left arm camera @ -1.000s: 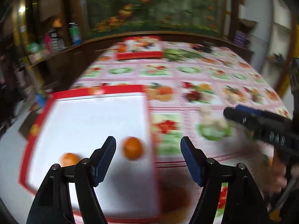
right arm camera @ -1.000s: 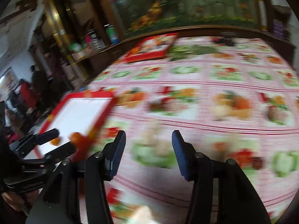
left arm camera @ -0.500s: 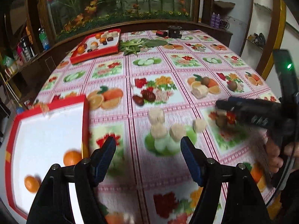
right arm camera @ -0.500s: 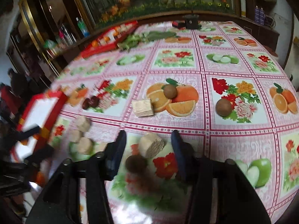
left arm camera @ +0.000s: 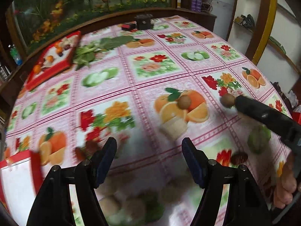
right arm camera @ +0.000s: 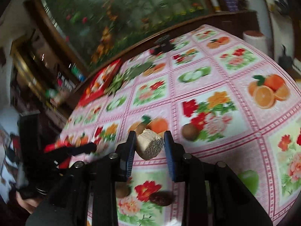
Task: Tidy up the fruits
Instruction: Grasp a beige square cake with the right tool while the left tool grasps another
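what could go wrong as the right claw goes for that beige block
The round brown fruit sits close beside the right claw; a sideways nudge could send it rolling across the tablecloth. The beige block only shows framed between the open claw's fingers, and the left view shows it lying apart on the cloth, so closing now may miss it.

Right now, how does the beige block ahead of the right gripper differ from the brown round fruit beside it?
The beige block is pale and flat-faced; the brown round fruit is darker and ball-shaped. The block shows between the right gripper's fingers; the fruit lies right of them. Both rest on the tablecloth.
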{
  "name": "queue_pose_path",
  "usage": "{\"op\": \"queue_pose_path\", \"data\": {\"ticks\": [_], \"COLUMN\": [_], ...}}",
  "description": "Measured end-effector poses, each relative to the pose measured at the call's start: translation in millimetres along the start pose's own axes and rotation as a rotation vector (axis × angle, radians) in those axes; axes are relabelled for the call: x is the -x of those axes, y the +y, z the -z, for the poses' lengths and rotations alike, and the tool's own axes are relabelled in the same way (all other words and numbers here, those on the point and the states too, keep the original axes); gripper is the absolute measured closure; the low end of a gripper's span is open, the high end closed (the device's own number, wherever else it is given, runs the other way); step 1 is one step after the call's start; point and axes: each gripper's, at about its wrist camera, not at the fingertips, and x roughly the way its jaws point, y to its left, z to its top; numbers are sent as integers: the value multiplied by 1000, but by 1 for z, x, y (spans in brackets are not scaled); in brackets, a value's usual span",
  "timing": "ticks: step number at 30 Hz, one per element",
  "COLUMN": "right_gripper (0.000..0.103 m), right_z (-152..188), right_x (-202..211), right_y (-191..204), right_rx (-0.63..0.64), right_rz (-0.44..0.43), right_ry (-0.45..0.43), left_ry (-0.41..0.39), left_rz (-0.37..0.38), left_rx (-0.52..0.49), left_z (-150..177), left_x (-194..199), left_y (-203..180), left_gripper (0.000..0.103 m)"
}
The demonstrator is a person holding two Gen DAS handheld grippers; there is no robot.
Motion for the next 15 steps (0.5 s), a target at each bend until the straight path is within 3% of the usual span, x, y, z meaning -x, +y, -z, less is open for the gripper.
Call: {"op": "queue_pose_path", "data": {"ticks": [4,7,11,15], "right_gripper": [71,71,71,71], "right_z": [-1,-2,-2,-2], "right_x": [5,4,0,0], "right_y": [1,3,2,7], "right_rx": [-11,-15,-18,12], "right_rz": [-13,-24,-31,-30], "right_ry": [-12,-6,10,-4], "left_ry": [6,30,4,-17], "left_rz": [29,39,33,31], "left_rx": [33,29,9,46], "left_z": [-9,-10,-11,-7], "left_x": [-14,-26,-26,-19], "left_y": [-8,-13,-17,-10], "left_gripper": [32,48,68,68]}}
